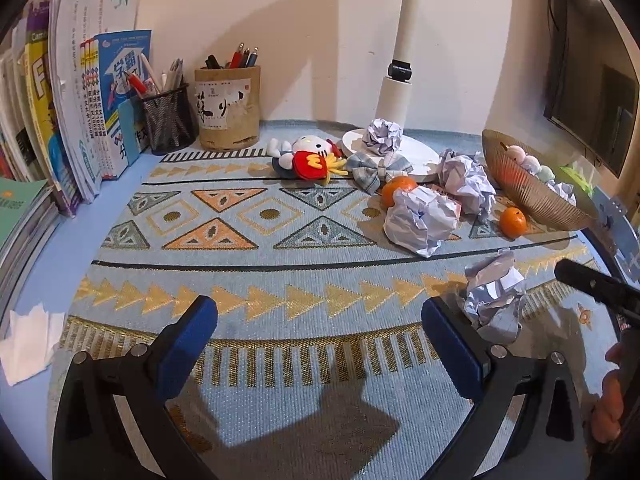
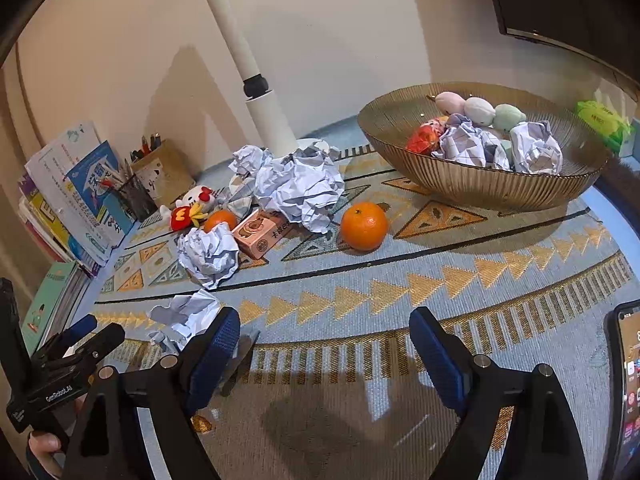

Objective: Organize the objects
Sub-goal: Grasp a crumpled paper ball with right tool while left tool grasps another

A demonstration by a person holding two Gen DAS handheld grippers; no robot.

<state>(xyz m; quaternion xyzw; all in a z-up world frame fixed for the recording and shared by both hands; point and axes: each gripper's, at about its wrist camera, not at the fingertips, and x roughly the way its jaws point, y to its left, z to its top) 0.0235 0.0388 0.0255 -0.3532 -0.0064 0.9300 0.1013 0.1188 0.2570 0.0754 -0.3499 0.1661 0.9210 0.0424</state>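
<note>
Patterned worktop (image 2: 400, 276) half-tidied: two paper balls (image 2: 536, 148) in bowl (image 2: 480, 188); oranges (image 2: 364, 226), more balls outside. Both grippers (image 1: 320, 340) (image 2: 324, 344) spread, empty.

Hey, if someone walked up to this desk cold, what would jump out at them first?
Probably the crumpled paper balls strewn over the patterned mat, around the lamp base and in front of it. Next, the ribbed bowl at back right, holding more paper and small plush toys. Two bright oranges lie among the paper in front of it.
</note>
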